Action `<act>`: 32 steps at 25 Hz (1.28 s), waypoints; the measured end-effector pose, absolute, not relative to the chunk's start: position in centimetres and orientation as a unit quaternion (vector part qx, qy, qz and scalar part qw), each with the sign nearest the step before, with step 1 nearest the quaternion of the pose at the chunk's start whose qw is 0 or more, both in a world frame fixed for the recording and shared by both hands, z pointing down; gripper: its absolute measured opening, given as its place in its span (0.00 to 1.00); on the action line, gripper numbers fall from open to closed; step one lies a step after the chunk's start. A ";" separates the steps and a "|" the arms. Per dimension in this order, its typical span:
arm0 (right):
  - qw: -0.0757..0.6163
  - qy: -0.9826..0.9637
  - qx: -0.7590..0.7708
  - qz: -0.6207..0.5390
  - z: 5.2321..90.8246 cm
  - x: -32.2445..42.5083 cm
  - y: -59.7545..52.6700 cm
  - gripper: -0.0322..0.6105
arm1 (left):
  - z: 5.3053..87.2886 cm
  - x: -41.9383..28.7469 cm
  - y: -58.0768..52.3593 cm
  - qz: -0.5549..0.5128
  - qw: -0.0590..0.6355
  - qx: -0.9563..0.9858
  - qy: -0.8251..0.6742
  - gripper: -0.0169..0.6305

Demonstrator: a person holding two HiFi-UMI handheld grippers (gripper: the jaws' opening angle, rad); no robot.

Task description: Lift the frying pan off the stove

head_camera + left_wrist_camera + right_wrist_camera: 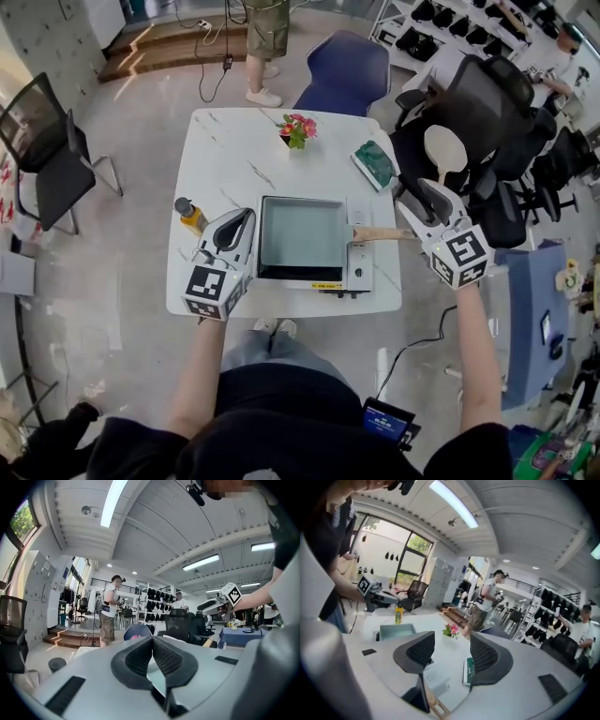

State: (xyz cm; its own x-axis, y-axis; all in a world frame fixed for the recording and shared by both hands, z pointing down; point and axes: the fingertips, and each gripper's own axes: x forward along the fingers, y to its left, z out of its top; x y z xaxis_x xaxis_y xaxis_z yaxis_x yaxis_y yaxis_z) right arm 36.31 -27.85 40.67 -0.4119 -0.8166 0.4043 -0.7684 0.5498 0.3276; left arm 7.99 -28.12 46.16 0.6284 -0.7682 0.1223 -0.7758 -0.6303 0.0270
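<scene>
- On the stove (pixel 359 272), at the near edge of the white table (pixel 225 150), we see the square frying pan (pixel 300 237) sitting flat. Its wooden handle (pixel 380 234) points to the stove's right.
- Right of the stove, our right gripper (pixel 410 195) hovers just past the handle's end. Its jaws stand wide apart with nothing between them, and the handle shows below them in the right gripper view.
- Left of the stove, our left gripper (pixel 244 218) hangs beside the pan, jaws pressed together and empty.
- Further left of the stove stands a yellow bottle (pixel 190 216). Beyond the stove are pink flowers (pixel 297 129) and a green book (pixel 375 161).
</scene>
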 end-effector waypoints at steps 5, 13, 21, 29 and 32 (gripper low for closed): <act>0.408 -0.848 0.337 -0.030 45.2 33.9 -26.9 0.41 | 46.5 7.8 -28.0 0.055 0.044 0.901 -0.429 0.06; 0.574 -0.801 0.167 -0.001 55.8 33.6 -24.2 0.43 | 47.2 6.8 -27.9 0.063 0.052 0.894 -0.441 0.06; 0.642 -0.758 0.114 0.004 60.9 34.5 -24.9 0.43 | 47.9 6.1 -27.8 0.072 0.057 0.891 -0.445 0.06; 0.674 -0.732 0.097 0.024 63.3 35.3 -24.7 0.39 | 47.9 5.4 -27.7 0.072 0.058 0.887 -0.453 0.06; 0.678 -0.729 0.095 0.024 63.6 35.4 -24.9 0.36 | 47.9 5.3 -27.7 0.072 0.058 0.886 -0.454 0.06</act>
State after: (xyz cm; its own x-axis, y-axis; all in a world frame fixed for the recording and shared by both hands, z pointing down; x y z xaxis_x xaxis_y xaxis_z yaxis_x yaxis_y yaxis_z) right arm 35.39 -24.88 63.63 -0.0626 -0.1063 0.9924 -0.1718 0.9806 0.0942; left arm 5.27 -27.67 47.87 0.5769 -0.7966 0.1807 -0.8134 -0.5805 0.0377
